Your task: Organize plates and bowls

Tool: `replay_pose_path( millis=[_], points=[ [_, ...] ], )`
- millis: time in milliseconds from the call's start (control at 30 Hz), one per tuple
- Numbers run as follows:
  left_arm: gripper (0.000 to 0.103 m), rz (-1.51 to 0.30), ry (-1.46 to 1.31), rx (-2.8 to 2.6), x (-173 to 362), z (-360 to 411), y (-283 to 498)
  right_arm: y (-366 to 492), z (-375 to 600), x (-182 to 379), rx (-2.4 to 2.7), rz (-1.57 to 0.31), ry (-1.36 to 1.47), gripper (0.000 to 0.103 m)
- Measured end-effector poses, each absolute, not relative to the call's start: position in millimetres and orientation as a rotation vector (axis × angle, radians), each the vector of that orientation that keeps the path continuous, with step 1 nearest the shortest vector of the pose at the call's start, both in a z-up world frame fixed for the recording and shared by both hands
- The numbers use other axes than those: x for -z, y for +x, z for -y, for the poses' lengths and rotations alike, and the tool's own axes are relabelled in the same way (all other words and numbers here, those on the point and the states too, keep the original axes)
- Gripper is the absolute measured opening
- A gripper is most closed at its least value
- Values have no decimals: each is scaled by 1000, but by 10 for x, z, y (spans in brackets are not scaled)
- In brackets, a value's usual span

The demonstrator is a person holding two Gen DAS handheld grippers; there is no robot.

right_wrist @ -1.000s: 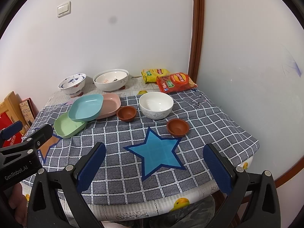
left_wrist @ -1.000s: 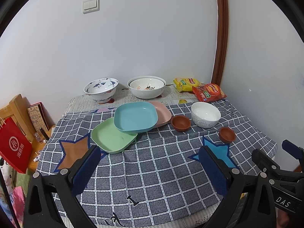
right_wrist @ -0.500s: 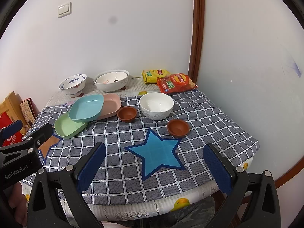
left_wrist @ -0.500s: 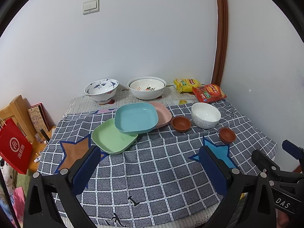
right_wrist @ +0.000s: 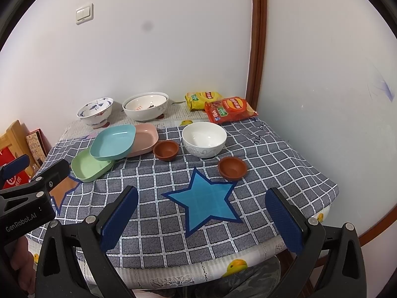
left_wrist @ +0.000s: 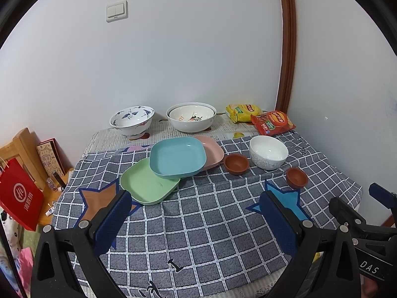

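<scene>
Grippers: I've got left gripper (left_wrist: 196, 213) and right gripper (right_wrist: 202, 213) hanging over the table's near edge, fingers spread, nothing held.
Mid-table: green plate (left_wrist: 148, 185), blue plate (left_wrist: 178, 157), pink plate (left_wrist: 211, 149) overlapping askew; two brown bowls (right_wrist: 166, 150) loose by the white bowl (right_wrist: 204, 139).
Far edge: two big bowls (left_wrist: 191, 118) apart.
Progress: nothing stacked yet, I'd say.

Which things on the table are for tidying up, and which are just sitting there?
For the job:
blue plate
green plate
pink plate
white bowl
two small brown bowls
crane-patterned bowl
big white bowl

Just lying about:
yellow snack bag
red snack bag
red paper bag
</scene>
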State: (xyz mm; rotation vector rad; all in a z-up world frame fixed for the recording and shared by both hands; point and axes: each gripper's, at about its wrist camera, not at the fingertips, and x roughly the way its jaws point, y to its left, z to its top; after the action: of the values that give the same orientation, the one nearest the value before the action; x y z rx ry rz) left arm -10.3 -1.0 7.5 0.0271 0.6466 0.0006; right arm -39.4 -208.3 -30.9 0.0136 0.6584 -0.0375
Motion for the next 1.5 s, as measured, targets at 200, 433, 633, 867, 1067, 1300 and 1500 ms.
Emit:
replay_pose_path(
  millis=[200, 433, 633, 867, 1067, 1300, 1500],
  points=[
    [103, -655, 31, -2, -24, -10, -42, -366, 2080, 362, 30, -662, 21, 101],
    [103, -683, 11, -3, 145, -122, 91, -311, 1982, 449, 10, -632, -1, 101],
    [103, -721, -4, -18, 306, -279, 254, -221, 1912, 556, -16, -622, -5, 101],
    [103, -739, -20, -15, 426, -416, 460, -45, 1888, 734, 2, -638, -20, 101],
    [103, -770, -27, -2, 523, -451, 676, 146, 1831, 881, 2, -687, -25, 101],
    [102, -779, -8, -2, 530, -470, 882, 369, 1823, 915, -45, -733, 19, 96],
    [100, -801, -9, -1, 533, -537, 1116, 608, 1772, 864, -82, -740, 51, 93]
  ],
)
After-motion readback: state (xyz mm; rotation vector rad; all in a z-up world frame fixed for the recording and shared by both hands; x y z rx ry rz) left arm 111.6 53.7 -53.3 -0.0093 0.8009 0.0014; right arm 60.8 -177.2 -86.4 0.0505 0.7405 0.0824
